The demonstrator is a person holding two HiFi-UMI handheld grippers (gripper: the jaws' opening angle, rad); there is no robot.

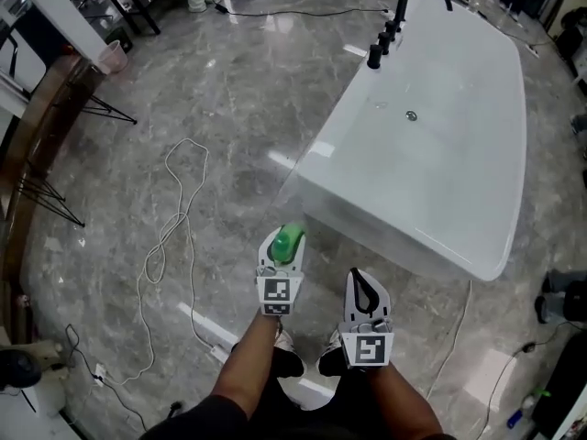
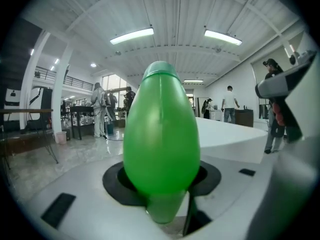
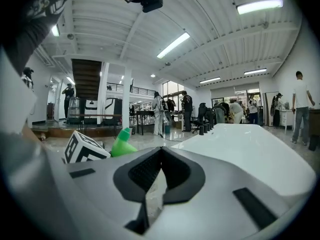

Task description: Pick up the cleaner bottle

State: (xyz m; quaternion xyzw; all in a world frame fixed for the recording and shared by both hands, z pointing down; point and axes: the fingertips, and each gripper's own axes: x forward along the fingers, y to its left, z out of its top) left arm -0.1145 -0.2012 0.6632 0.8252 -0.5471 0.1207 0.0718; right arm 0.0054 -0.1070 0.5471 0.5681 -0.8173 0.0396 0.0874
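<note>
A person's left gripper (image 1: 280,248) clamps the green cleaner bottle (image 2: 161,134) between its part-open jaws, holding it clear of the grey marble floor (image 1: 229,136), just off the near corner of a white bathtub (image 1: 459,163). Beside it, the right gripper (image 1: 368,291) is empty, jaws pressed together.

Head view downward; gripper views level, sharing bathtub (image 1: 440,154).

Marble floor (image 1: 229,90) under bathtub (image 1: 440,154), cable (image 1: 174,220)
</note>
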